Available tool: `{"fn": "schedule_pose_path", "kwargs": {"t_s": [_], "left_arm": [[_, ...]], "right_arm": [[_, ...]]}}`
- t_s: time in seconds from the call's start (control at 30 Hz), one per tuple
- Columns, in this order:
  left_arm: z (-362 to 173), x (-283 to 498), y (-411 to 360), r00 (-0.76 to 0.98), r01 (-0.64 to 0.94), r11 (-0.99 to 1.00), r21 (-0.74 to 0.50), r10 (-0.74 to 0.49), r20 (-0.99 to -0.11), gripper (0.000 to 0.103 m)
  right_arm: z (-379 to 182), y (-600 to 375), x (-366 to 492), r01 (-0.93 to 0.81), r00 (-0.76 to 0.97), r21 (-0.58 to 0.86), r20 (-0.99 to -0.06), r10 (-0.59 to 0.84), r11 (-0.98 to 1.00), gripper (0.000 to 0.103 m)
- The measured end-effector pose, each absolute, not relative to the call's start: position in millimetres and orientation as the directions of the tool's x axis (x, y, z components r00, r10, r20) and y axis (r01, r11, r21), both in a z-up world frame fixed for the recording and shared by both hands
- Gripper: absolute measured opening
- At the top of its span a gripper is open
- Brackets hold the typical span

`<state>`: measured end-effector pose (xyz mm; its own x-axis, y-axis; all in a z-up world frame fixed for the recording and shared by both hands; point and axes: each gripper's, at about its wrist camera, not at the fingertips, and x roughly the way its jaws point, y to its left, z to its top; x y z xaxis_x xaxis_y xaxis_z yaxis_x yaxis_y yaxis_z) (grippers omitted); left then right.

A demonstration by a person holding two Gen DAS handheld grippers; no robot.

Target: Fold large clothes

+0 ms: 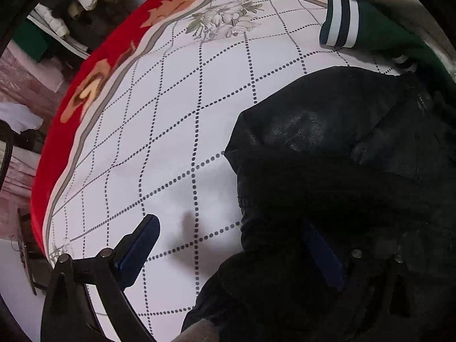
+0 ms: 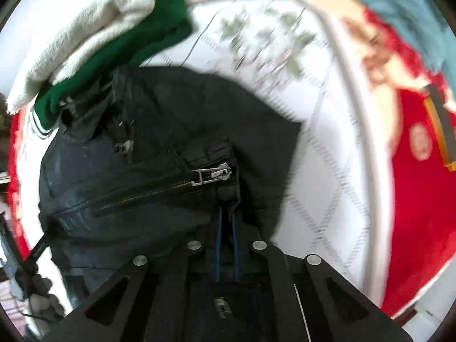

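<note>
Here the right tool (image 2: 226, 213) pinches the black jacket (image 2: 136, 154) hem below its zipper (image 2: 199, 178) to fold it; the left tool (image 1: 228, 245) gapes beside it, ungripped.

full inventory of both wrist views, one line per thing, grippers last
black jacket: 1, black, zipper showing, on the bed cover, near side
green garment: 1, dark green, white-striped cuff, beyond the jacket
white fleece: 1, off-white, lying over the green garment
bed cover: 1, white with dotted diamond grid, red floral border
clothes pile: several pieces, white, olive, dark, off the bed, far left
left gripper: 1, black with blue pads, open, one finger over the jacket
right gripper: 1, black with blue pads, shut on black jacket
</note>
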<state>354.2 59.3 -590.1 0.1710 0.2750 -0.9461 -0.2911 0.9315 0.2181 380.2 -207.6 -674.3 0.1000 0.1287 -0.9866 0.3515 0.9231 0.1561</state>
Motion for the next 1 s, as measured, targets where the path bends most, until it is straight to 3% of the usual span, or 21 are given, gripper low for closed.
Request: {"fn": "schedule_pose_path", "kwargs": {"t_s": [0.17, 0.33, 0.4, 0.5, 0.57, 0.63, 0.7, 0.9, 0.93, 1.0], "left_arm": [[-594, 361, 65, 0.167, -0.259, 0.947, 0.189, 0.237, -0.957, 0.103], [-560, 351, 56, 0.207, -0.256, 0.948, 0.190, 0.246, -0.947, 0.103], [-553, 346, 49, 0.218, -0.250, 0.952, 0.176, 0.232, -0.948, 0.103], [-565, 345, 40, 0.196, -0.243, 0.947, 0.211, 0.261, -0.945, 0.103], [-587, 348, 46, 0.163, -0.251, 0.941, 0.227, 0.272, -0.948, 0.103], [-597, 351, 52, 0.171, -0.286, 0.944, 0.167, 0.222, -0.960, 0.103], [-594, 355, 52, 0.152, -0.304, 0.938, 0.164, 0.218, -0.964, 0.103], [-543, 328, 11, 0.184, -0.345, 0.867, 0.358, 0.437, -0.880, 0.103], [-534, 320, 3, 0.189, -0.351, 0.854, 0.383, 0.465, -0.865, 0.103], [-512, 297, -27, 0.199, -0.353, 0.818, 0.453, 0.539, -0.818, 0.103]], "right_arm": [[-718, -194, 394, 0.299, -0.068, 0.077, -0.993, 0.101, 0.951, 0.003], [-673, -204, 402, 0.312, -0.041, 0.120, -0.989, 0.139, 0.943, 0.008], [-650, -201, 402, 0.267, 0.021, 0.131, -0.991, 0.130, 0.955, 0.014], [-641, -188, 403, 0.171, 0.060, 0.173, -0.984, 0.165, 0.970, 0.030], [-657, -175, 408, 0.122, 0.031, 0.182, -0.983, 0.180, 0.976, 0.031], [-689, -166, 406, 0.096, -0.042, 0.143, -0.988, 0.148, 0.985, 0.031], [-716, -165, 413, 0.117, -0.085, 0.159, -0.982, 0.169, 0.980, 0.026], [-682, -184, 409, 0.068, -0.078, 0.270, -0.958, 0.275, 0.960, 0.030], [-674, -194, 405, 0.061, -0.072, 0.288, -0.954, 0.292, 0.956, 0.033], [-657, -215, 395, 0.040, -0.056, 0.299, -0.952, 0.301, 0.953, 0.052]]}}
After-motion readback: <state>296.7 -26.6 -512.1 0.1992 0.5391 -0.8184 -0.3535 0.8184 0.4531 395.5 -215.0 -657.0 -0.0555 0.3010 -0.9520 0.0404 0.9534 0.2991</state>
